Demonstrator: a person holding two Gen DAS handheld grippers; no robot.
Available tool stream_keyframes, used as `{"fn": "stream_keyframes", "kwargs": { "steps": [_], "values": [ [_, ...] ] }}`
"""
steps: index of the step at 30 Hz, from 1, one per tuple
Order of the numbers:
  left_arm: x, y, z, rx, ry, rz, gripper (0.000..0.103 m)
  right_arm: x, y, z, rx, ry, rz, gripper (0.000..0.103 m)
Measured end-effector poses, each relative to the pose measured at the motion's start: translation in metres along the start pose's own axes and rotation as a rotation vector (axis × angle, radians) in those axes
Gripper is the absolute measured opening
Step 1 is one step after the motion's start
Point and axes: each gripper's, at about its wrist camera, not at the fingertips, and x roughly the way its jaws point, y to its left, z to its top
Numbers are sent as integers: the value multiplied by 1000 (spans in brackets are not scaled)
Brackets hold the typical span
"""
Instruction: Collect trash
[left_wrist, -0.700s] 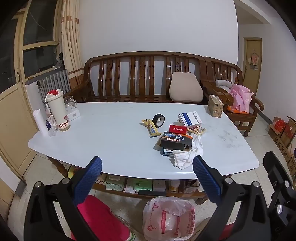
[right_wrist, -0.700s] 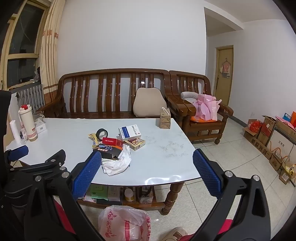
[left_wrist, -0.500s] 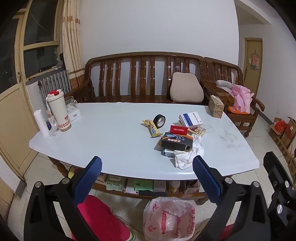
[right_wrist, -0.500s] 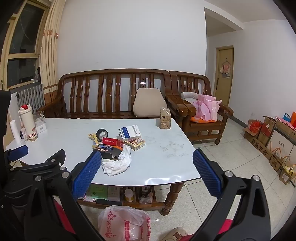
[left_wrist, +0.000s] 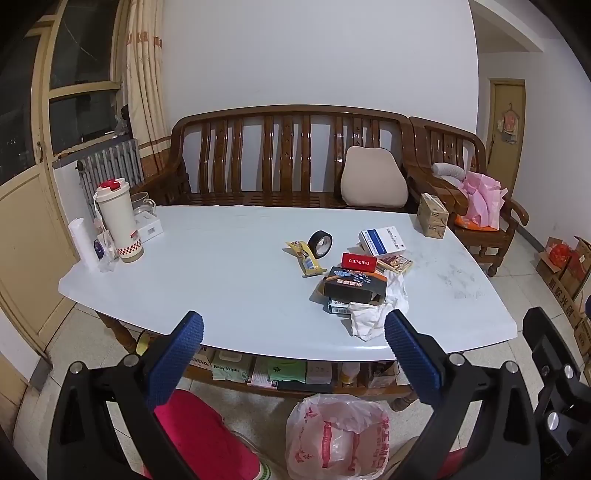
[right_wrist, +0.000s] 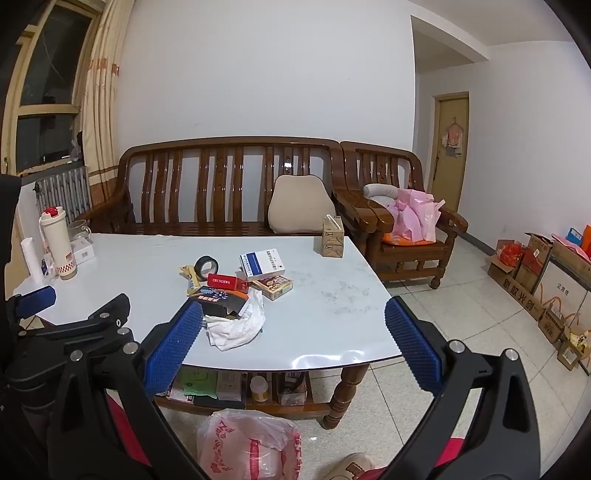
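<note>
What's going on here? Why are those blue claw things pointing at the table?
A person holds two grippers and is about to tidy up trash. The left gripper and right gripper are both wide open and hold nothing. Neither has reached the white table yet. Near its front edge sits a pile: a crumpled white tissue, a black box and a red box. A plastic bag waits on the floor below.

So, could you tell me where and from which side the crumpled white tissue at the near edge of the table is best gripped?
Probably the raised, bunched end of the crumpled white tissue, which lies nearest the table's front edge. Come from above and the near side with the open right gripper. The tissue's far end is tucked against the black box, so closing there risks catching the box too.
</note>
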Motion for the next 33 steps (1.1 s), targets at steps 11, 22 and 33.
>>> {"fn": "stream_keyframes", "kwargs": {
  "steps": [11, 22, 33],
  "values": [
    [-1, 2, 1, -6, -2, -3, 96, 1, 2, 3, -5, -2, -2, 97],
    [-2, 2, 2, -8, -2, -3, 96, 2, 3, 3, -7, -2, -2, 97],
    [-2, 2, 2, -9, 0, -4, 96, 1, 6, 3, -6, -3, 1, 97]
  ]
}}
